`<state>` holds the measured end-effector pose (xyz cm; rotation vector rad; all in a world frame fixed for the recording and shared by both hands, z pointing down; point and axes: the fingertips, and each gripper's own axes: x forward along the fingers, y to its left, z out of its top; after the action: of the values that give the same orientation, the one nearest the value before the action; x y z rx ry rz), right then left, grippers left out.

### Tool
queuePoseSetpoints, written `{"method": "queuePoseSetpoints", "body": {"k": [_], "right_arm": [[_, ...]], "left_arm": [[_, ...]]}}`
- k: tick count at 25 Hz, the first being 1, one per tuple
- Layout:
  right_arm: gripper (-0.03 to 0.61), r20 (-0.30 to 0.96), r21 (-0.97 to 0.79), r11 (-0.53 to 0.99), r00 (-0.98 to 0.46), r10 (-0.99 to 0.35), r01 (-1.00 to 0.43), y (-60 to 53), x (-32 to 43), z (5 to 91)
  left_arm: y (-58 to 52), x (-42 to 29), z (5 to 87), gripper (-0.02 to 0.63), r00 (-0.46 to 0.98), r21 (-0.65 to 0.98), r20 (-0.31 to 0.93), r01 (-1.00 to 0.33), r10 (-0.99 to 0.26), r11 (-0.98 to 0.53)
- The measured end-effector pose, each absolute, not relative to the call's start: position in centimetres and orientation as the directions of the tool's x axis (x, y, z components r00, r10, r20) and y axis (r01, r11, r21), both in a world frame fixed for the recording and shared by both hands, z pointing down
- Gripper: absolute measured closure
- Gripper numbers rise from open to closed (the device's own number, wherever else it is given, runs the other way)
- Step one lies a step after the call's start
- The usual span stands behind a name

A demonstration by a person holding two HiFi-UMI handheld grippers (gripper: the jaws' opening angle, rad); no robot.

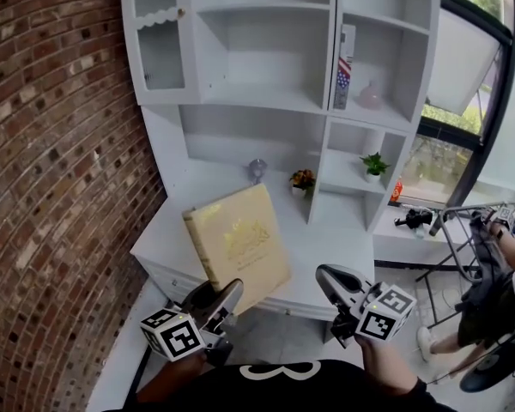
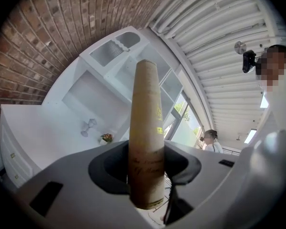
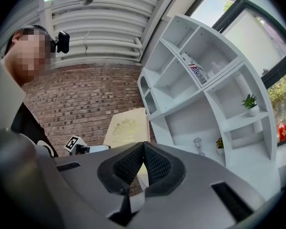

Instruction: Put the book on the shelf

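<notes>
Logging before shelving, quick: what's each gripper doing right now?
The left gripper is closed on the book.
The right gripper is closed, holding nothing.

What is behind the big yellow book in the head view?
The white desk top of the shelf. The book, held in the left gripper, covers part of it, so anything there cannot be seen. A flower pot stands farther back.

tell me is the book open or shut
Shut. The book shows one whole gold front cover with no pages fanned out, and the left gripper clamps its covers together at the lower edge.
</notes>
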<state>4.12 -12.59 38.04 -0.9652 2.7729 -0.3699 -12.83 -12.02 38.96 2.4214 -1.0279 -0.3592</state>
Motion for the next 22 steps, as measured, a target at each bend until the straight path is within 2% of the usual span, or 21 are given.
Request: {"method": "queuePoseSetpoints", "body": {"k": [10, 22], "right_arm": [[0.568, -0.06, -0.277, 0.764, -0.784, -0.618, -0.582, -21.0, 1.0, 38.1], [0.566, -0.066, -0.274, 0.751, -0.768, -0.637, -0.6, -24.8, 1.6, 38.1]], "left_arm": [[-21.0, -15.9, 37.9, 0.426, 0.661, 0.509, -0.083, -0.615, -0.746, -0.602], [-27.3, -15.6, 34.8, 0.426, 0.615, 0.437, -0.134, -0.667, -0.777, -0.603]]}}
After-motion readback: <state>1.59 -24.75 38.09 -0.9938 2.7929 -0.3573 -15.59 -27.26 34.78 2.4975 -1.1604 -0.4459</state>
